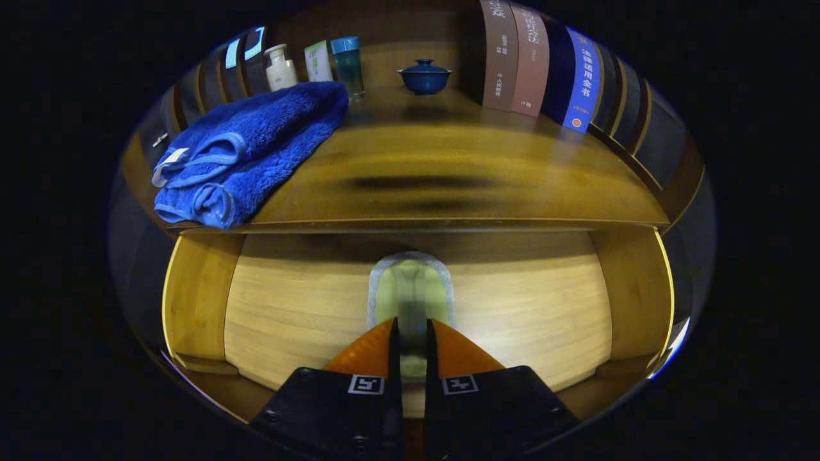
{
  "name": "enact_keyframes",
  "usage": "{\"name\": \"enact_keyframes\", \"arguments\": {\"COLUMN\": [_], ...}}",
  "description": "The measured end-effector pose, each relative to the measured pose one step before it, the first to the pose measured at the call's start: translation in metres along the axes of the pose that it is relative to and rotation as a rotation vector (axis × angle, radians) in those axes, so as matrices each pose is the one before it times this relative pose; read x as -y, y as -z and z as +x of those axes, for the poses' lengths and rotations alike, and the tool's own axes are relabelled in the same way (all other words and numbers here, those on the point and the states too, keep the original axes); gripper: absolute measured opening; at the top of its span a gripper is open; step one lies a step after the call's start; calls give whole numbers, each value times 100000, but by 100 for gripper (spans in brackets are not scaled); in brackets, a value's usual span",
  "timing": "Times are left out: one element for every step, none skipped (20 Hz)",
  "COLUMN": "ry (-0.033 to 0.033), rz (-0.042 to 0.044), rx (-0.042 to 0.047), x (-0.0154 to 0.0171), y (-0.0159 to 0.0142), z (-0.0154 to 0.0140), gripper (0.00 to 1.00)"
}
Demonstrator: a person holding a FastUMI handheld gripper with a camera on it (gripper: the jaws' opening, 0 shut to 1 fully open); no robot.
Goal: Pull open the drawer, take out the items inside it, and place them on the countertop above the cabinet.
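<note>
A folded blue towel (256, 144) lies at the left end of the wooden countertop (448, 186), its white loop tag hanging toward the front edge. Behind it stand a white pump bottle (280, 66), a pale green tube (318, 61) and a teal bottle (348, 64); farther right sit a lidded blue bowl (424, 75) and a row of upright books (538, 61), their far ends cut off. Below the countertop, the drawer (307, 307) stands pulled open, holding a pale green, grey-rimmed item (411, 291) on its bamboo floor; blur leaves its nature unclear. The gripper (412, 339) has its fingers drawn close around the item's near end, both sides seemingly pressing it, though the contact itself is hard to make out.
</note>
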State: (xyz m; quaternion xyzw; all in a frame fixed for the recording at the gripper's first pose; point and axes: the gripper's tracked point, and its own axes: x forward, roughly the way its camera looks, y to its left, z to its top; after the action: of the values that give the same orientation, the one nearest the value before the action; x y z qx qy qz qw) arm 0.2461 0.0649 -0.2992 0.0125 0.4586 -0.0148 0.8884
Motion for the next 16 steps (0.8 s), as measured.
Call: {"name": "enact_keyframes", "arguments": {"ry": [173,-142,-42,-206,-604,-412,-487,-266,-153,102,-18,-18,-56,13,-2,9], "rz": [-628,-583,-259,708,800,562,112,-293,-338,-353,-243,25,46,-85,-145,-140], "rx": [432,581,584,890,926,804,862,740,1087,1287,1340,1400,1296,973,880,831], "x": [20,-51,0,-56,-99,23,-169,-59,-62,54,26,91,-24,24,82,52], "y": [250,209,178,18,-36,47,-21,11,-85,-258,-311,-479,-424,-462,-435,-547], "z": [-623,-679,-644,-769,-735,-758,-783,-859,-810,-848,-817,-720,-684,-611,-578,-546], "gripper": [18,18,18,18,18,18,18,18,18,18,17,18,18,18,18,18]}}
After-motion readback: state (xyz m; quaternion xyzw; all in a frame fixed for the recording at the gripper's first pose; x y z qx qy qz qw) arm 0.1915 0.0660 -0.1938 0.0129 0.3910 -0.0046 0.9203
